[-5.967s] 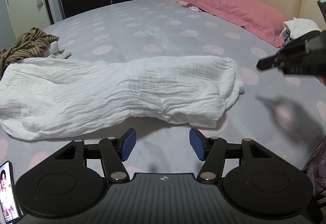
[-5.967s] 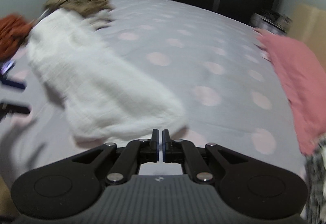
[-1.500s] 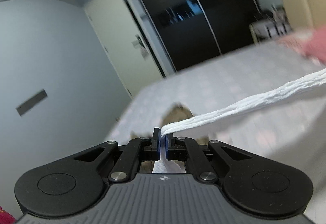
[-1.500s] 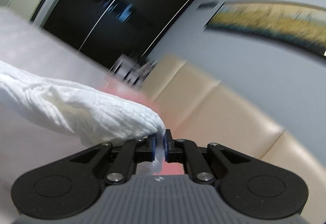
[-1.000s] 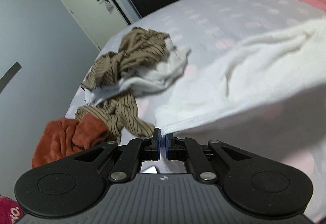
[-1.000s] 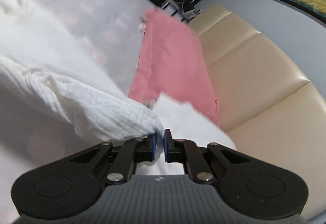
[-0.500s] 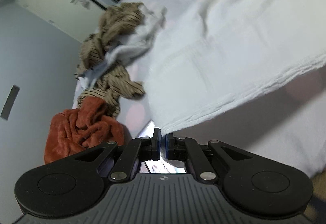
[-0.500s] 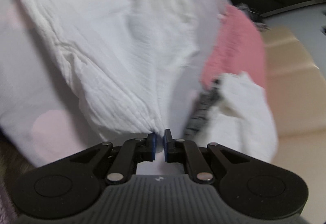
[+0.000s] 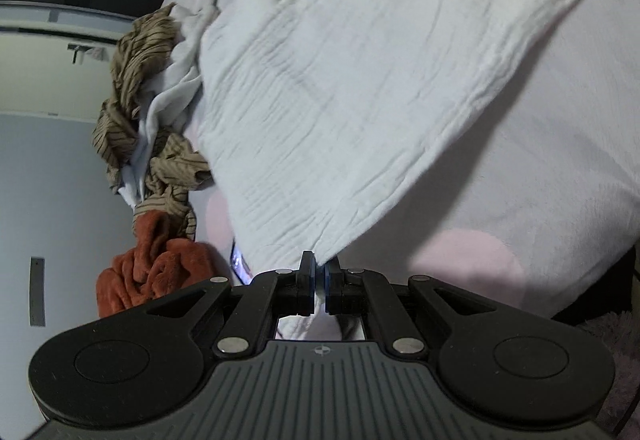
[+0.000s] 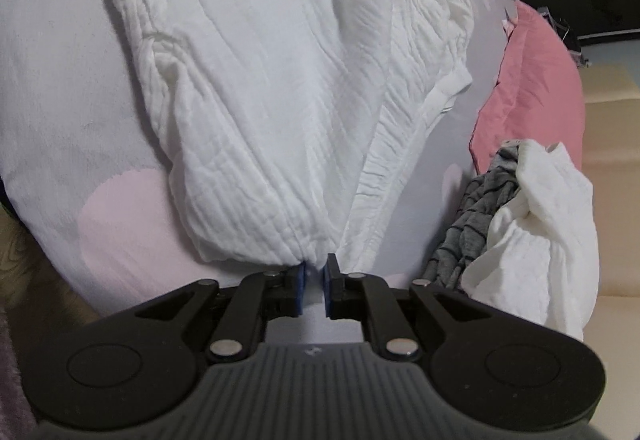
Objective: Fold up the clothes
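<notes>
Across the bed [image 9: 560,144], with its pale grey cover dotted in pink, a white crinkled garment [image 9: 360,80] lies spread out, most of it flat on the cover and its near edge lifted toward the tools. From the left wrist view, the left tongs [image 9: 320,272] are pressed together on one corner of that garment — the cloth runs straight into the narrow gap between the blue pads and comes out again below them. Off to the left of the garment sits a heap of laundry: a brown striped piece [image 9: 136,96] tangled with a light grey one, and nearer the edge of the bed a rust-orange fleecy item [image 9: 148,272]. A small lit screen [image 9: 239,264] peeps out just beside the garment's lower edge.

From the right wrist view, the right tongs [image 10: 314,276] are opening; a gap shows between the blue pads, and the gathered end of the white garment [image 10: 260,100] sits right at their tips, its hem touching the left pad but no longer squeezed. To the right, near a pink pillow [image 10: 536,80], lies another pile — a grey striped piece [image 10: 480,208] under a white cloth [image 10: 536,224].
</notes>
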